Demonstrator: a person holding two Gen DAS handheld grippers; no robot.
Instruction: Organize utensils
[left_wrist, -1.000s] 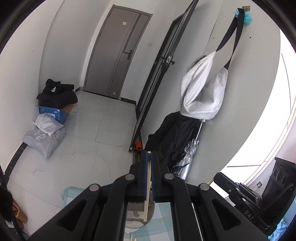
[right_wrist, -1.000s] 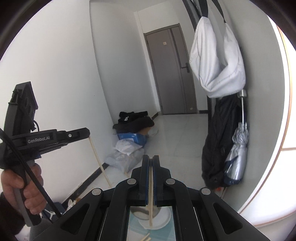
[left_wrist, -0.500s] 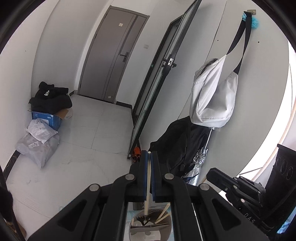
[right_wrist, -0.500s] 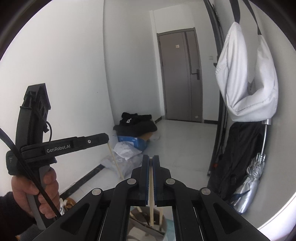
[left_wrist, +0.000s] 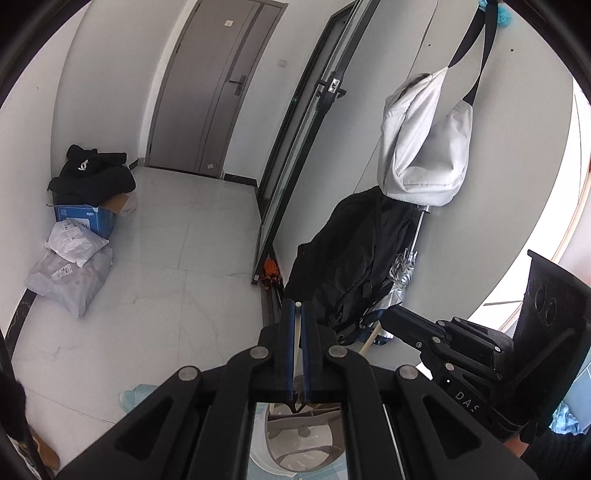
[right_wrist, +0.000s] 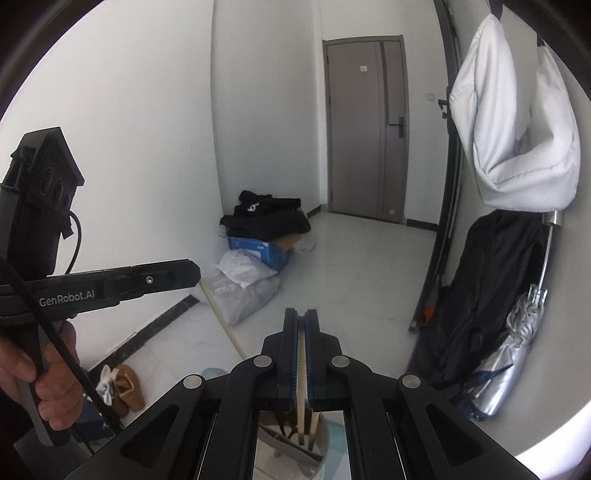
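In the left wrist view my left gripper (left_wrist: 296, 312) is shut on a pale chopstick (left_wrist: 295, 350) that stands upright between its blue pads. Its lower end hangs over a grey-and-white utensil holder (left_wrist: 306, 439) just below the fingers. My right gripper (right_wrist: 301, 315) is shut on a second pale chopstick (right_wrist: 301, 373), whose lower end reaches into the holder (right_wrist: 322, 435) among other sticks. Each gripper shows in the other's view: the right gripper (left_wrist: 395, 319) close on the right, the left gripper (right_wrist: 194, 271) on the left, held by a hand (right_wrist: 44, 384).
The holder stands on a light blue cloth (left_wrist: 129, 397). Beyond lies a white tiled floor with parcels (left_wrist: 70, 266), a blue box (left_wrist: 85, 218) and black clothing. On the right wall hang a white bag (left_wrist: 424, 140), a black backpack (left_wrist: 347, 251) and a silver umbrella (right_wrist: 517, 332).
Both grippers have come down and closer together over the holder, which now shows under their fingers. Each stays shut on its chopstick.
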